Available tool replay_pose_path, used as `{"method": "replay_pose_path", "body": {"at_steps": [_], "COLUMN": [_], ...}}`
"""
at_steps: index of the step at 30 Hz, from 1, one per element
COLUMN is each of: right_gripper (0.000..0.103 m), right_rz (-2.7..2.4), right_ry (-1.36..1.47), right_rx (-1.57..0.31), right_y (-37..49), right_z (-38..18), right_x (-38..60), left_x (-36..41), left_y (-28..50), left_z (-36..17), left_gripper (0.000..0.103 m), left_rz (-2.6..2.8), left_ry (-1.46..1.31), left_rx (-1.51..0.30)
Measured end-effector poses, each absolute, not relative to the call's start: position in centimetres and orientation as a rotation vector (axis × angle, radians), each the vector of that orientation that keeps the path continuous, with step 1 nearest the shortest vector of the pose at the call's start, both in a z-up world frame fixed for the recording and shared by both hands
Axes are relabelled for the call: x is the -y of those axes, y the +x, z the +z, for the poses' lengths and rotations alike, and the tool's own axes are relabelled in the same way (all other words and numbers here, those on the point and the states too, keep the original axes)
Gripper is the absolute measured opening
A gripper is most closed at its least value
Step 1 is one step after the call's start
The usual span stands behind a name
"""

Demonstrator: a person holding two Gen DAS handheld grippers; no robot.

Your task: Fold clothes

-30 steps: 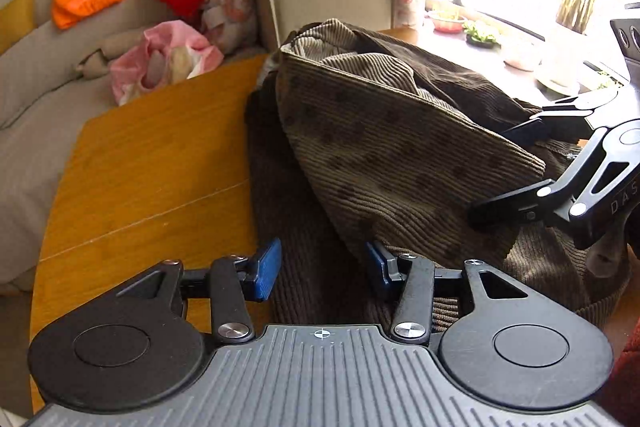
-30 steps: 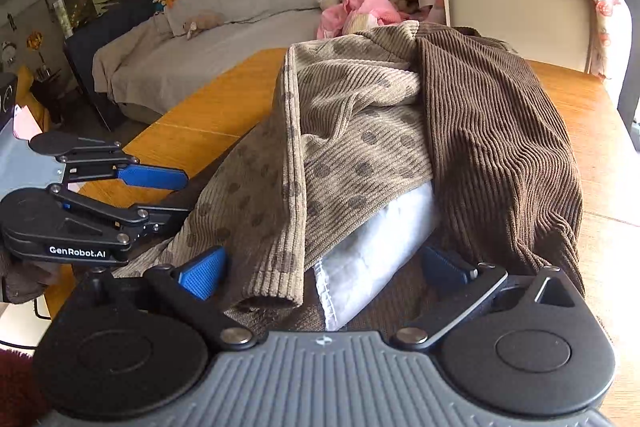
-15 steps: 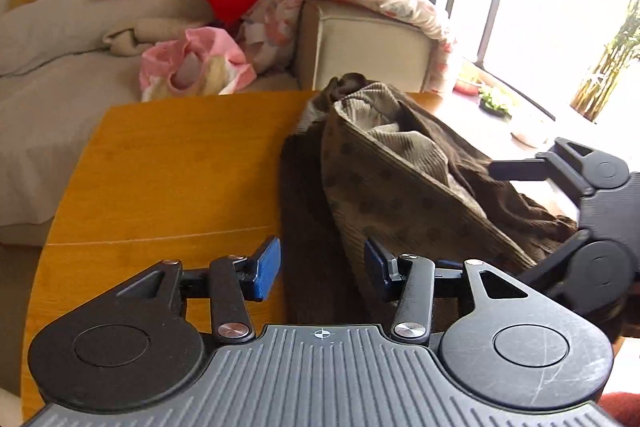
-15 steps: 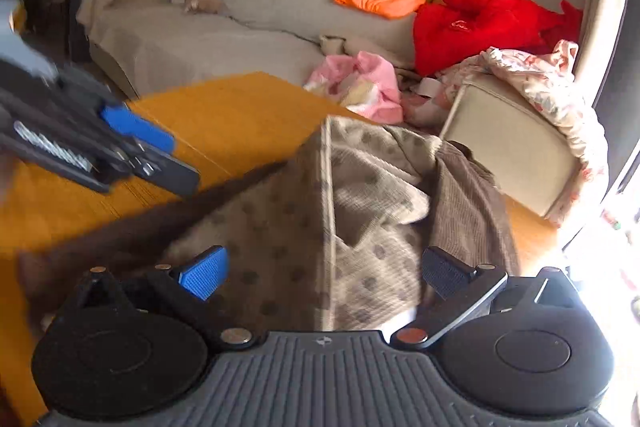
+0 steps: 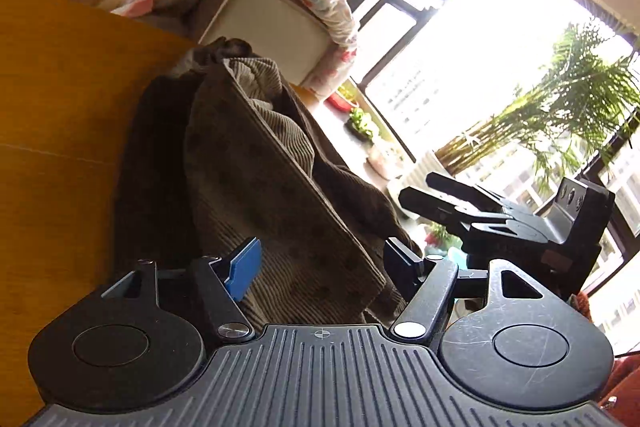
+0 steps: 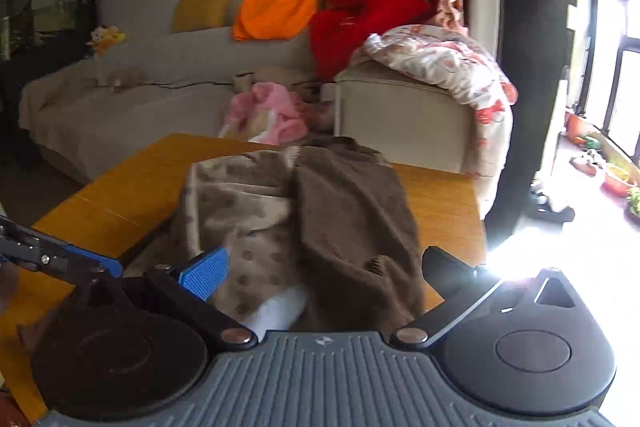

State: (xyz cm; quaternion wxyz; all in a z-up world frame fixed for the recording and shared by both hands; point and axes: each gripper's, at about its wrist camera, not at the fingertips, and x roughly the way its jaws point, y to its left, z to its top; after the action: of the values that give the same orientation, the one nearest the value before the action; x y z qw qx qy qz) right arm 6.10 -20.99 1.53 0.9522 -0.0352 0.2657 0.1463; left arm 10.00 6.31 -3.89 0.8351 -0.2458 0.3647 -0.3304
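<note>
Currently, the wooden table [image 6: 436, 195] is seen carrying a brown corduroy garment [image 6: 348, 219], lying bunched along the table's middle, with a lighter dotted lining [image 6: 240, 211] turned out on one side and a white inner patch [image 6: 280, 307] exposed at the near edge. Behind the table, a grey sofa [image 6: 120, 107] is seen with an orange pumpkin cushion [image 6: 280, 3], a red plush [image 6: 372, 7] and pink clothes [image 6: 268, 111]; a floral quilt [image 6: 452, 63] is draped over a beige armchair [image 6: 400, 119]. In the left wrist view, the garment [image 5: 248, 167] is backlit by a bright window [image 5: 480, 67], with a potted palm [image 5: 572, 87] beside it. The left gripper [image 5: 320, 263] is spread, its jaws having just been opening; the garment's near fold lies between them, but no pad is pressed on it. The right gripper [image 6: 324, 267] is spread wide above the near edge of the garment, nothing pinched. Each gripper is visible in the other's view: right [image 5: 472, 207], left [image 6: 60, 259].
</note>
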Motion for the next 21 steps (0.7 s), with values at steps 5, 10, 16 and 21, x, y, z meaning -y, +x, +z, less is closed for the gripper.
{"method": "replay_pose_path", "body": {"at_steps": [5,10,16,21], "right_gripper": [0.103,0.103,0.103,0.103], "right_rz": [0.423,0.271,0.144,0.105], "right_ry": [-0.291,-0.426,-0.257,-0.333], "right_rx": [-0.590,-0.664,-0.746,-0.743], "right_y": [8.8,8.9,7.2,5.3], "right_z": [-1.1,-3.7,-4.4,-4.4], "right_x": [12.7,14.8,22.7,24.0], "left_x": [-7.9,-5.8,-6.3,-8.5], "left_y": [9.6,10.8,11.7,11.2], "left_z": [-5.2,-7.8,-8.6,-4.4], "left_gripper": [0.078,0.077,0.052,0.058], "left_rz": [-0.703,-0.693,-0.637,-0.457], "left_ry": [-0.681,-0.679,-0.656,-0.452], "left_rx": [-0.802,-0.895,-0.923,-0.784]}}
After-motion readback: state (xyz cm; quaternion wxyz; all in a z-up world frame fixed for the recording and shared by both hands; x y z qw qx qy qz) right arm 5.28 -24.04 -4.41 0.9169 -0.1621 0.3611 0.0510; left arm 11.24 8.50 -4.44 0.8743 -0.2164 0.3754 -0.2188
